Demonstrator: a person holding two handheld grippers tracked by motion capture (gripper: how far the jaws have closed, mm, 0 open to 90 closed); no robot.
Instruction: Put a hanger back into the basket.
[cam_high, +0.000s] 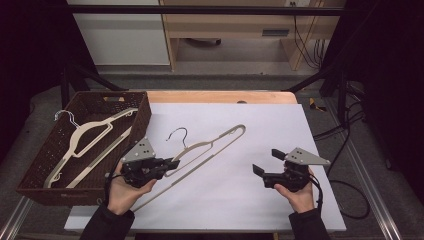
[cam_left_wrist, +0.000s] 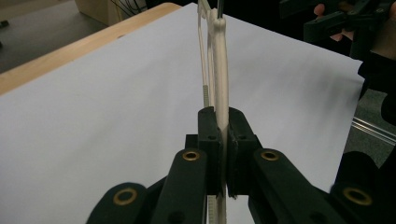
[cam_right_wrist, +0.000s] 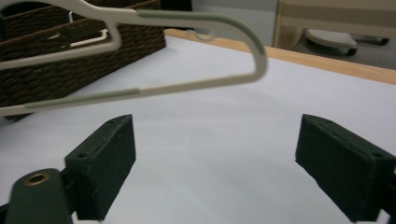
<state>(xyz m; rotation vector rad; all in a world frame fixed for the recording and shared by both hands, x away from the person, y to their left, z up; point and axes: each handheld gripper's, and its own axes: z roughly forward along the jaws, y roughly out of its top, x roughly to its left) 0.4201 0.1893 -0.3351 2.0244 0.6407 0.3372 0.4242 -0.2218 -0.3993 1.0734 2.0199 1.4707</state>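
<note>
Hanger (cam_high: 210, 145) is clamped by left gripper (cam_high: 172, 163), mid-transfer near basket (cam_high: 142, 117); right gripper (cam_high: 266, 162) gapes empty; next, probably lower it inside.

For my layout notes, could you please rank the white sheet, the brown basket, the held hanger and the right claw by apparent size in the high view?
1. White sheet
2. Brown basket
3. Held hanger
4. Right claw
</note>
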